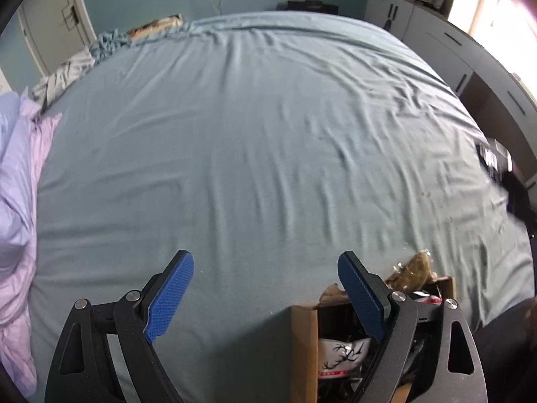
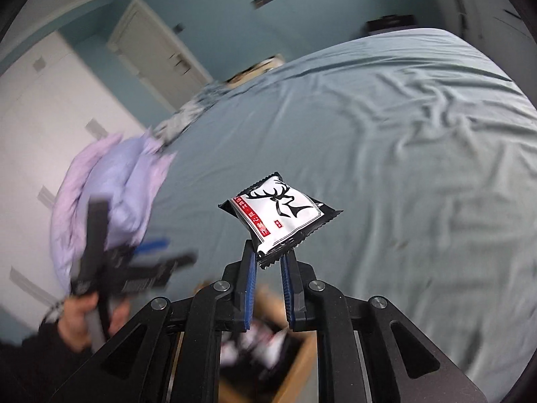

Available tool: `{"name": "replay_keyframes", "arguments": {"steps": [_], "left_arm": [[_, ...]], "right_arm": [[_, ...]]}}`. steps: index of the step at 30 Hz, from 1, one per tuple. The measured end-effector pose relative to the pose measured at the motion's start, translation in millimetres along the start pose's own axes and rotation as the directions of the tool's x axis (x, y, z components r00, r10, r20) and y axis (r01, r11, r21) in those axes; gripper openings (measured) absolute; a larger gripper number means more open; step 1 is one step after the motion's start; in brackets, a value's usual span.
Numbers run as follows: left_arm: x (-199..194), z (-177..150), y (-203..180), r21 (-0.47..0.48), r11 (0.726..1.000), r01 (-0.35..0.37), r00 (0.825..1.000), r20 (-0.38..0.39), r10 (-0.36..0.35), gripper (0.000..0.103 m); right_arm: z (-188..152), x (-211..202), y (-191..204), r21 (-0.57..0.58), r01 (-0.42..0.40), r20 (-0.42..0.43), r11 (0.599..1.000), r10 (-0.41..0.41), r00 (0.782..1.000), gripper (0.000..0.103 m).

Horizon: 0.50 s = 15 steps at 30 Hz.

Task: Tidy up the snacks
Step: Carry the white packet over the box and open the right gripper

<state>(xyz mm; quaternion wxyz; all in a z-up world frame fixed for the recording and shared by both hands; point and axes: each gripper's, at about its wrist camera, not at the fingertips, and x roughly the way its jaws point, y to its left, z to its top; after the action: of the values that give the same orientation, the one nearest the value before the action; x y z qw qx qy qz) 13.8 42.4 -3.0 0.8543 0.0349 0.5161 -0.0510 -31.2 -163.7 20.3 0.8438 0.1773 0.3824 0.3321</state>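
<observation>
In the right wrist view my right gripper (image 2: 268,255) is shut on the bottom corner of a white snack packet (image 2: 280,213) with a black deer print and red label, held up over the bed. Below it lies a cardboard box (image 2: 295,366) with several blurred packets inside. In the left wrist view my left gripper (image 1: 265,265) stands open and empty over the sheet. The same cardboard box (image 1: 303,342) sits just under its right finger, holding a deer-print packet (image 1: 342,356) and a brownish clear bag (image 1: 414,267). The left gripper (image 2: 151,252) also shows blurred at left, gripped by a hand (image 2: 84,319).
A wide blue-grey bed sheet (image 1: 261,127) fills both views. A lilac duvet (image 1: 16,174) is bunched at the left edge. White drawers (image 1: 446,47) and a window stand at the right; a door (image 2: 157,47) and wardrobe are behind.
</observation>
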Motion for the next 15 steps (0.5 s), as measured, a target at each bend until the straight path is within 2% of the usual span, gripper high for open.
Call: {"name": "replay_keyframes", "arguments": {"steps": [4,6,7,9,11,12,15], "left_arm": [[-12.0,-2.2,0.3,0.036,0.996,-0.077,0.996,0.058,0.075,0.089],[-17.1,-4.5,1.6,0.047,0.992,-0.116,0.99,0.082,0.112,0.089],[-18.3,-6.3,1.3,0.058,0.99,-0.132,0.988,0.088,0.127,0.089],[-20.2,-10.2,-0.8,0.08,0.984,-0.157,0.984,0.096,0.149,0.089],[-24.8,-13.6,-6.9,0.11,0.975,-0.192,0.975,0.129,0.178,0.089],[-29.1,-15.2,-11.4,0.132,0.969,-0.209,0.969,0.162,0.187,0.09],[-39.6,-17.2,-20.7,0.179,0.953,-0.246,0.951,0.233,0.202,0.1]], "right_arm": [[-22.5,6.9,31.6,-0.126,0.037,-0.081,0.991,-0.048,0.996,0.012],[-30.1,17.8,41.1,-0.189,0.076,-0.137,0.979,-0.103,0.985,0.013],[-32.6,25.2,43.0,-0.222,0.116,-0.156,0.968,-0.152,0.976,0.013],[-34.4,45.5,43.3,-0.287,0.196,-0.209,0.938,-0.261,0.942,0.013],[-35.4,54.5,42.2,-0.319,0.232,-0.236,0.919,-0.315,0.919,0.013],[-34.6,55.9,39.6,-0.32,0.239,-0.243,0.917,-0.323,0.915,0.013],[-22.4,43.8,24.7,-0.23,0.232,-0.227,0.945,-0.284,0.932,0.014]]}}
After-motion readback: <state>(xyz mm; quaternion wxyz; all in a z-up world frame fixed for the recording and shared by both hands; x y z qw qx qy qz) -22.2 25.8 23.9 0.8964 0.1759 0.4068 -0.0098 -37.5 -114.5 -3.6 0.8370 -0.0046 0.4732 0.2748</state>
